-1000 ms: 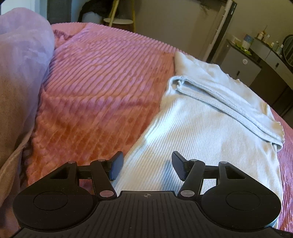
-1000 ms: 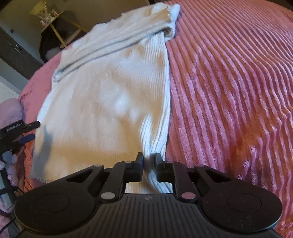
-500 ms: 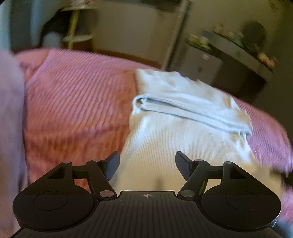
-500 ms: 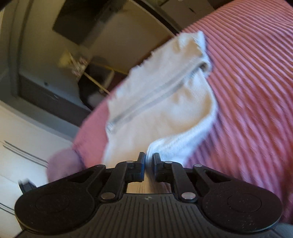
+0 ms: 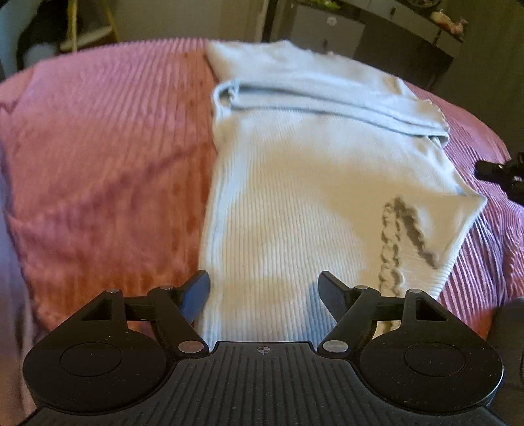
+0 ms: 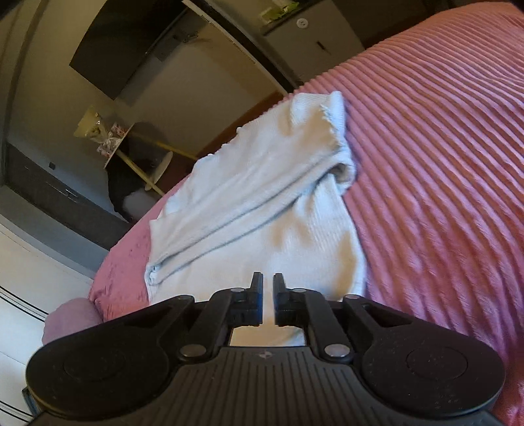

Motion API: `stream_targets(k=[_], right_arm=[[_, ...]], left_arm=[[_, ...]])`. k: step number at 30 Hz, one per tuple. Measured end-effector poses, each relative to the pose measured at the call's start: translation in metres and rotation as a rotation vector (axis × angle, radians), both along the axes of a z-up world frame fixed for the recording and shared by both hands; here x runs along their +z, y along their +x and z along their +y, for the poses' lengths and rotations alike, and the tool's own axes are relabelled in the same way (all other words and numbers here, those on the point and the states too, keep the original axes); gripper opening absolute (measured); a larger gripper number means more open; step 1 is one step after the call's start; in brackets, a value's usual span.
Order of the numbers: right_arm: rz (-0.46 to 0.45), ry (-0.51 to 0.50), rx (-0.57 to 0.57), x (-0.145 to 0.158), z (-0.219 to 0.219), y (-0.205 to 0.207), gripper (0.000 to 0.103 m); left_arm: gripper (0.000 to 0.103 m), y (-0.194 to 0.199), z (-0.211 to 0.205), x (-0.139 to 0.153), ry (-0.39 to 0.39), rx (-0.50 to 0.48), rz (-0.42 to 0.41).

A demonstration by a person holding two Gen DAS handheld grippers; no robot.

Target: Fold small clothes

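A pale blue ribbed sweater [image 5: 294, 196] lies flat on the pink ribbed bedspread [image 5: 114, 164], with a sleeve [image 5: 327, 101] folded across its upper part. My left gripper [image 5: 263, 291] hovers over the near hem at the sweater's left edge. Its jaws are opening wide and the cloth lies below them, not pinched. In the right wrist view my right gripper [image 6: 268, 295] is shut on the sweater's [image 6: 262, 213] near hem, with pale cloth showing in the slit between its fingers. The near right corner [image 5: 402, 236] is lifted and rumpled. A black part of the right-hand tool [image 5: 501, 173] shows beside it.
A lilac cushion [image 5: 9, 262] lies on the bed at the left. The bed's far edge drops off behind the sweater. Beyond it stand a small white fridge [image 5: 327, 29], dark cabinets and a round side table [image 6: 131, 154]. Pink bedspread [image 6: 442, 164] stretches to the right.
My left gripper's jaws have spread wider and its view has rolled to face the sweater squarely. My right gripper has lifted the hem corner off the bed, rumpling it.
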State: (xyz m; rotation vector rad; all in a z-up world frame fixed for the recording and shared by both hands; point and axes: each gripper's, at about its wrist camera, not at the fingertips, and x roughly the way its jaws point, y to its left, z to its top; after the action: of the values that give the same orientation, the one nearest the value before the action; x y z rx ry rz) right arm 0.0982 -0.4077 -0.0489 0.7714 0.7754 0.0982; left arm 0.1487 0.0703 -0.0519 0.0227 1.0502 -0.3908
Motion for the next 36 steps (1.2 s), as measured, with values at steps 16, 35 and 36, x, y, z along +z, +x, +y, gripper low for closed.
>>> stream_targets(k=[16,35,36], right_arm=[[0.139,0.235,0.102,-0.052,0.062,-0.029,0.042],[0.013,0.174,0.056,-0.021,0.065,-0.020,0.006],[-0.016,0.164,0.054,-0.013,0.063,-0.019,0.006]], left_arm=[[0.055,-0.002,0.006,0.001,0.023,0.072,0.086],[0.013,-0.003,0.008,0.006,0.017,0.059,0.128],[0.013,-0.004,0.007,0.010,0.010,0.052,0.117]])
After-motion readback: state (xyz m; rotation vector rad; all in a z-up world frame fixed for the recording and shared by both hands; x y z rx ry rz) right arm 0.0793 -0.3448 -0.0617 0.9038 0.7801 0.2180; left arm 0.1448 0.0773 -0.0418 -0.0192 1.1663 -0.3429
